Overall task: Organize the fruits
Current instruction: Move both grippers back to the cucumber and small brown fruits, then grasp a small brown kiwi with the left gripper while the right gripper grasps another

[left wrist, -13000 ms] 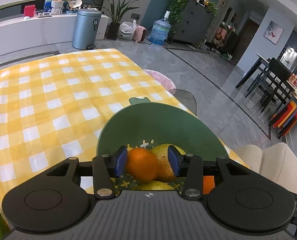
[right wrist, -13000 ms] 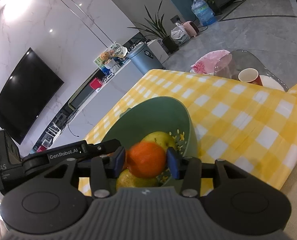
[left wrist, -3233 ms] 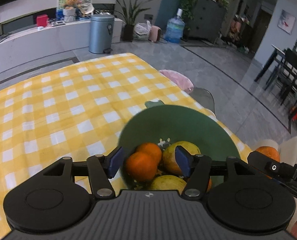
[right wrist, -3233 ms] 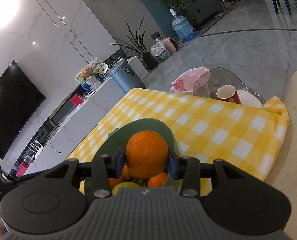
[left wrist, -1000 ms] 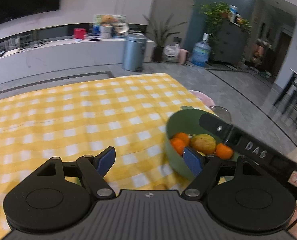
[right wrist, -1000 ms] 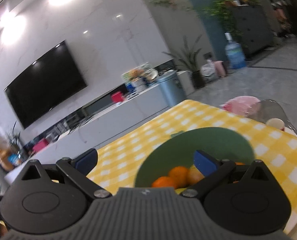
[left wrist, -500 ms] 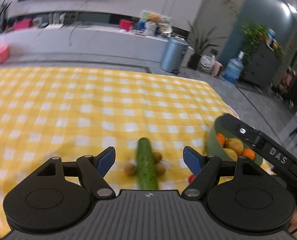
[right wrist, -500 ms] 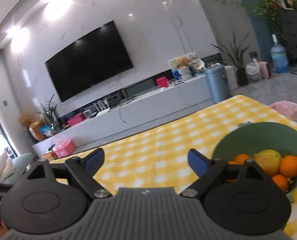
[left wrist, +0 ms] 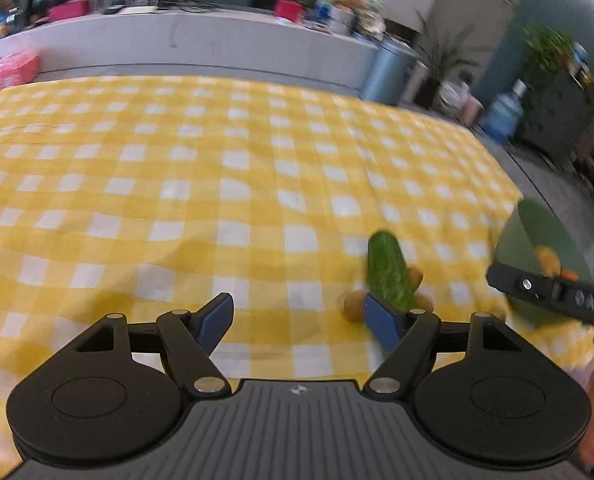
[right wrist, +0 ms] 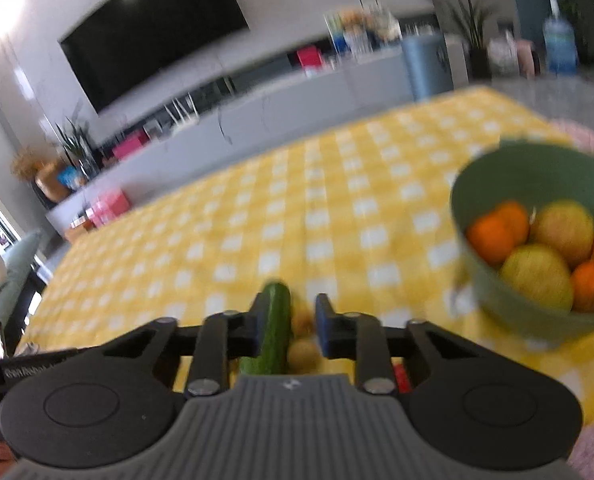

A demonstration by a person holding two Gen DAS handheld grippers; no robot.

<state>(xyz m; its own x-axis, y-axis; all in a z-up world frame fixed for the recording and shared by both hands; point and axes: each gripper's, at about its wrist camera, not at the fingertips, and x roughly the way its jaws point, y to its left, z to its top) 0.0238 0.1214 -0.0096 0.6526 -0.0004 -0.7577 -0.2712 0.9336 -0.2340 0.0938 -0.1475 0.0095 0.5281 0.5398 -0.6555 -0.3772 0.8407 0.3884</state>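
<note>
Two grippers hover over a counter spread with a yellow checked cloth [left wrist: 233, 184]. A cucumber [left wrist: 389, 270] and small brown fruits [left wrist: 353, 306] lie near a green bowl [right wrist: 509, 312] of oranges [right wrist: 491, 238]. The left gripper [left wrist: 299, 316] is wide, closing slowly, nothing between its fingers. The right gripper [right wrist: 287, 324] has narrowed above the cucumber, not gripping it.

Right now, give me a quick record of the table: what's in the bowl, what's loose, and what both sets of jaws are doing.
Surface: yellow-and-white checked tablecloth
Container: round green bowl, near the cloth's edge
In bowl: oranges, yellow-green round fruits
Loose: dark green cucumber, small brown round fruits beside it
Left gripper: jaws open, empty
Right gripper: jaws shut, gripping nothing
</note>
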